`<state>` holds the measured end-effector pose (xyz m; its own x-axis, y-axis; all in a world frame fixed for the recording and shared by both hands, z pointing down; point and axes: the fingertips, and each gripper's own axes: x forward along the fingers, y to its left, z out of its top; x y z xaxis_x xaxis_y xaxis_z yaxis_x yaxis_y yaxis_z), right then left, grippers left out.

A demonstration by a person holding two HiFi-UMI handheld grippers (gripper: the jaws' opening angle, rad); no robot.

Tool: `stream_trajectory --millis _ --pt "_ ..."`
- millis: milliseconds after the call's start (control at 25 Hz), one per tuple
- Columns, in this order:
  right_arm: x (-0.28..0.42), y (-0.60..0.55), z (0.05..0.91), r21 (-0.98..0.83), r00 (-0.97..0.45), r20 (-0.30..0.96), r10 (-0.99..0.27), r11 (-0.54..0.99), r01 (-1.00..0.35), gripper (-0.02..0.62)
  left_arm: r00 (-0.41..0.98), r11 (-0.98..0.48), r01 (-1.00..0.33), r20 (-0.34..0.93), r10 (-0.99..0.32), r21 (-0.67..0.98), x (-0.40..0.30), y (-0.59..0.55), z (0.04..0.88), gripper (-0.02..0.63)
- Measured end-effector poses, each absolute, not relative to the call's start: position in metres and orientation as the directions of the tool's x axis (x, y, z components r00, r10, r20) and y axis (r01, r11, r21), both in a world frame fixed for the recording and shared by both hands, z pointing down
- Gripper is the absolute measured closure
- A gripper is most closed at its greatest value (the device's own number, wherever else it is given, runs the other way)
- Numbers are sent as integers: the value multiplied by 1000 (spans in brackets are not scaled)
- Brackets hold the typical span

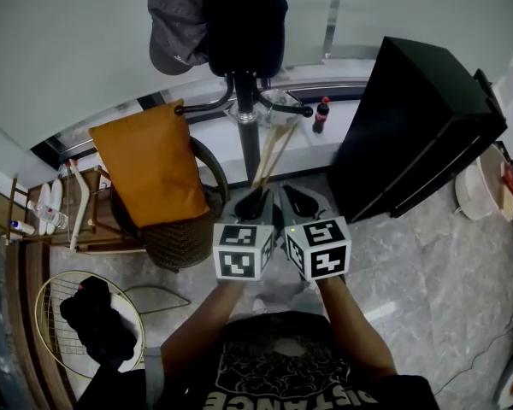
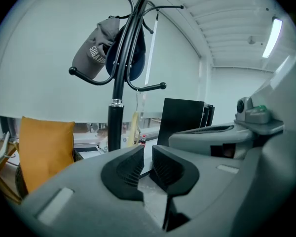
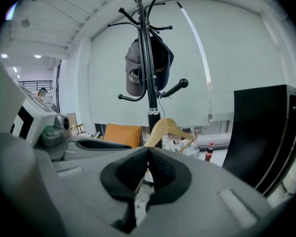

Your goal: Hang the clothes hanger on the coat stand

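The black coat stand [image 1: 244, 101] rises straight ahead of me, with a grey cap [image 1: 175, 20] and a dark garment [image 1: 244, 15] on its upper hooks. A lower hook [image 3: 177, 87] on its right side is bare. My right gripper [image 1: 301, 196] is shut on the lower arm of a pale wooden clothes hanger [image 3: 164, 128], which angles up toward the pole [image 3: 152, 113]. In the head view the hanger [image 1: 275, 150] lies just short of the stand. My left gripper [image 1: 252, 199] is right beside the other one, its jaws a little apart and holding nothing [image 2: 147, 154].
An orange cushion [image 1: 150, 165] leans in a wicker chair [image 1: 179, 242] left of the stand. A black cabinet [image 1: 419, 126] stands at the right, with a cola bottle [image 1: 321, 115] on the sill. A wire basket [image 1: 47, 310] holding dark cloth and a wooden shoe rack [image 1: 81, 246] are at the left.
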<state>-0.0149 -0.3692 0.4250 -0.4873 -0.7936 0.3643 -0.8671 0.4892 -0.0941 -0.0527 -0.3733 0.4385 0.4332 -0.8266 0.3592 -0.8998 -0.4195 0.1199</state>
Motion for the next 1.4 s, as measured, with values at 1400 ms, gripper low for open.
stream_trajectory --millis 1400 --pt "-21 -321 402 -26 -459 303 -835 475 -880 595 461 -439 -887 271 -845 141 -61 -332 407 600"
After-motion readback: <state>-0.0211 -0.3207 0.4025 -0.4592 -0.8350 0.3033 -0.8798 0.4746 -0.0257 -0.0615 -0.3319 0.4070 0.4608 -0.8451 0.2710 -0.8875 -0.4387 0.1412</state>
